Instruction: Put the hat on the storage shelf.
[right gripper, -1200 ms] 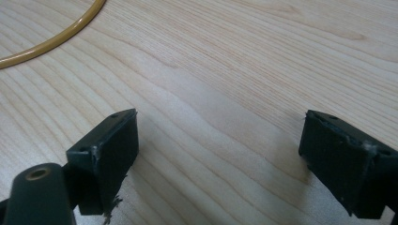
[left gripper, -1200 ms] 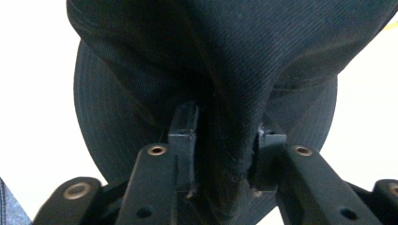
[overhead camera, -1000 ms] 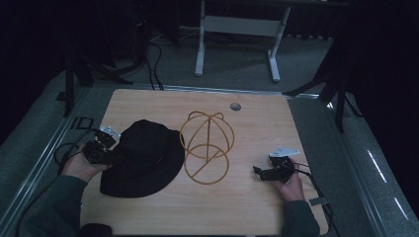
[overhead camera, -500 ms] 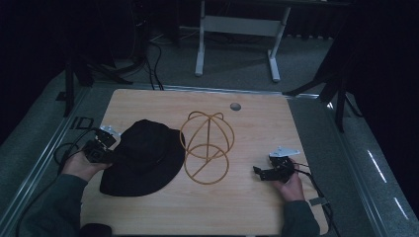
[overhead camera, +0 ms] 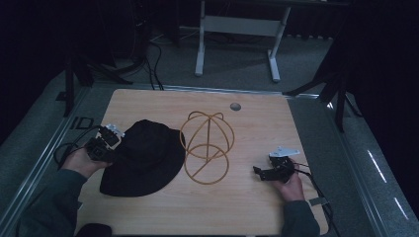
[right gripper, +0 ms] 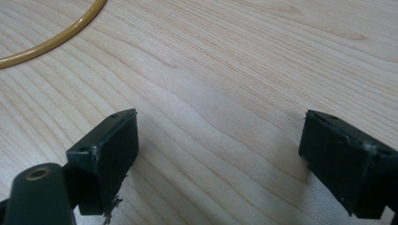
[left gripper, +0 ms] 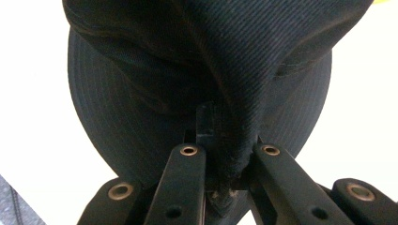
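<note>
A black bucket hat (overhead camera: 143, 160) lies flat on the left half of the wooden table (overhead camera: 257, 123). My left gripper (overhead camera: 114, 139) is at the hat's left edge, shut on a pinched fold of its fabric. In the left gripper view the ridge of black cloth (left gripper: 187, 70) runs up from between the closed jaws of the left gripper (left gripper: 228, 152). A yellow-brown wire hat frame (overhead camera: 206, 146) lies in the middle of the table, just right of the hat. My right gripper (overhead camera: 259, 171) rests on the table to the right of the frame, open (right gripper: 218, 154), with bare wood between its pads and a piece of the frame's wire (right gripper: 56, 40) farther ahead.
A small round grey disc (overhead camera: 235, 106) sits near the table's far edge. Beyond the table stands a white metal stand (overhead camera: 237, 24), and cables (overhead camera: 148, 59) lie on the dark floor at the far left. A cable (overhead camera: 316, 190) trails from the right gripper.
</note>
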`<state>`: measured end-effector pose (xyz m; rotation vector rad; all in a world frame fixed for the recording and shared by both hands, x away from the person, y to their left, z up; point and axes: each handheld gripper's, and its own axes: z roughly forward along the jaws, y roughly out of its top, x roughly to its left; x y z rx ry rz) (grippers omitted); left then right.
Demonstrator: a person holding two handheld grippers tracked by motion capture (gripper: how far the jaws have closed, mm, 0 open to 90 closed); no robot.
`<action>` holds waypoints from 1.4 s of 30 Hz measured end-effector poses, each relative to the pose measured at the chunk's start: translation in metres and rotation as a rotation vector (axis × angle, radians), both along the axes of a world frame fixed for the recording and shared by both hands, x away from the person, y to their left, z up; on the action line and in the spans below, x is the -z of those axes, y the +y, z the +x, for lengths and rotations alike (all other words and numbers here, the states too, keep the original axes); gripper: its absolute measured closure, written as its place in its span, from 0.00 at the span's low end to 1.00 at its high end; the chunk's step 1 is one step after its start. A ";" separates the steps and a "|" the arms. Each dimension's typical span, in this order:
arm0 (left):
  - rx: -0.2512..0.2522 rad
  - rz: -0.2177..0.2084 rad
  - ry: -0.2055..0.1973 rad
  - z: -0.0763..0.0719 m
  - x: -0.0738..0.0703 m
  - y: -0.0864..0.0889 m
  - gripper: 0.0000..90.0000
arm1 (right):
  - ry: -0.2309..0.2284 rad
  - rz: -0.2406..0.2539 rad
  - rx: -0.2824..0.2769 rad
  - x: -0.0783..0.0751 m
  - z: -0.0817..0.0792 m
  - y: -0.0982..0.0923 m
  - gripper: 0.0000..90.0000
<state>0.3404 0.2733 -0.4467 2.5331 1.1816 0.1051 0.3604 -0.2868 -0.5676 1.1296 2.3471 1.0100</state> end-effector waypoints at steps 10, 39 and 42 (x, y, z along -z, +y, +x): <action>0.018 0.037 0.032 0.009 -0.005 -0.001 0.97 | 0.000 0.000 -0.001 0.000 0.000 0.000 0.14; -0.039 -0.069 -0.067 0.011 -0.025 0.007 0.98 | 0.000 0.000 0.000 0.000 0.000 0.000 0.14; -0.046 -0.077 -0.075 0.011 -0.027 0.008 0.98 | 0.000 0.001 0.000 0.000 0.000 0.000 0.14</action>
